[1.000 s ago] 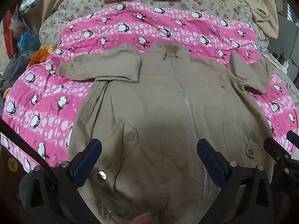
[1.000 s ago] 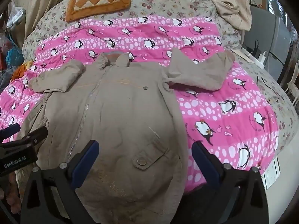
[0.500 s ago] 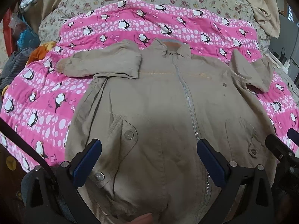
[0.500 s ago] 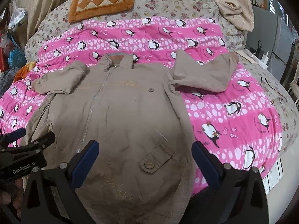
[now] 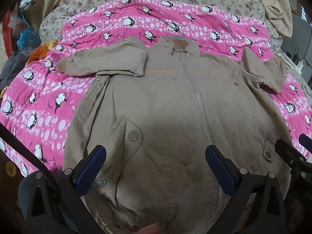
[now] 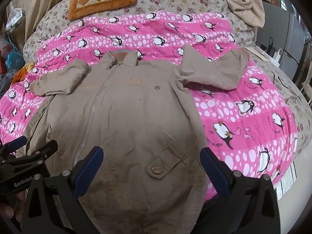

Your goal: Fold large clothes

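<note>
One tan jacket [image 5: 167,105] flat on pink blanket [image 5: 48,101], two sleeves spread; left tool [image 5: 156,165], right tool [image 6: 152,165] both wide, empty.

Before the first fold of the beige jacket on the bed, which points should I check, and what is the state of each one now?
1. Jacket lies front up, body spread flat on the pink penguin blanket: ok.
2. Zipper closed along the front: ok as far as it shows; the bottom end is hidden.
3. Sleeves laid out straight: not ok. The left sleeve is doubled back at the shoulder, and the right sleeve is bent and bunched.
4. Left gripper open, holding nothing: ok.
5. Right gripper open, holding nothing: ok.
6. Lower hem flat: cannot tell, it is at the frame edge.
</note>
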A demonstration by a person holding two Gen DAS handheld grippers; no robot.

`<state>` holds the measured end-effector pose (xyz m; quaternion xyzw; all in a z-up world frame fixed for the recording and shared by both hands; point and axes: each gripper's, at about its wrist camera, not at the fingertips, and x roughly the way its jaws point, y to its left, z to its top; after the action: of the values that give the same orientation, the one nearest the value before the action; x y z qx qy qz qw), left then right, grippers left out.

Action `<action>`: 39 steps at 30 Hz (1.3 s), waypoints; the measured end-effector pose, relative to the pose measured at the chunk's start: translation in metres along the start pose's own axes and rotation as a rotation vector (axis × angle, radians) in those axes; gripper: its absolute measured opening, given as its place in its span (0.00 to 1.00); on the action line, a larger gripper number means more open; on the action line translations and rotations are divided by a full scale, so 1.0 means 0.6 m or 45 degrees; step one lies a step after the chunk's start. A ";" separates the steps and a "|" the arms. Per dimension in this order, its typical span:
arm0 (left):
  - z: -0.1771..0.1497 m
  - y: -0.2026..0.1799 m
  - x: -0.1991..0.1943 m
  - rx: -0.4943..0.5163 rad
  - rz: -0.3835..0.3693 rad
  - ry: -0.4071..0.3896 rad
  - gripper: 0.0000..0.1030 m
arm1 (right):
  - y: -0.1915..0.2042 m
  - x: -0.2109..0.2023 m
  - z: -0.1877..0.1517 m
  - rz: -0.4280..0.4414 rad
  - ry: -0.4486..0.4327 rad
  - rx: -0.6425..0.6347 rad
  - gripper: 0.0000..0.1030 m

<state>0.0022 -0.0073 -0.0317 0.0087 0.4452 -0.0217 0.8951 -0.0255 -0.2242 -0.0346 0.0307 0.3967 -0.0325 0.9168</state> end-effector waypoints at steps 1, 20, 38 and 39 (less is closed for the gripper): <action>0.000 0.000 0.000 0.000 0.000 0.001 0.72 | 0.000 0.001 0.000 -0.002 0.002 0.001 0.98; -0.005 -0.003 -0.001 -0.010 -0.004 0.000 0.72 | -0.010 0.011 0.000 -0.040 0.045 0.020 0.98; -0.012 -0.015 -0.003 0.012 -0.008 0.011 0.72 | -0.018 0.004 0.001 -0.017 0.007 0.029 0.98; -0.013 -0.014 -0.003 0.011 -0.007 0.011 0.72 | -0.017 0.001 0.001 -0.018 -0.003 0.028 0.98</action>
<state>-0.0053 -0.0157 -0.0349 0.0116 0.4490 -0.0262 0.8931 -0.0253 -0.2342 -0.0350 0.0380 0.3956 -0.0433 0.9166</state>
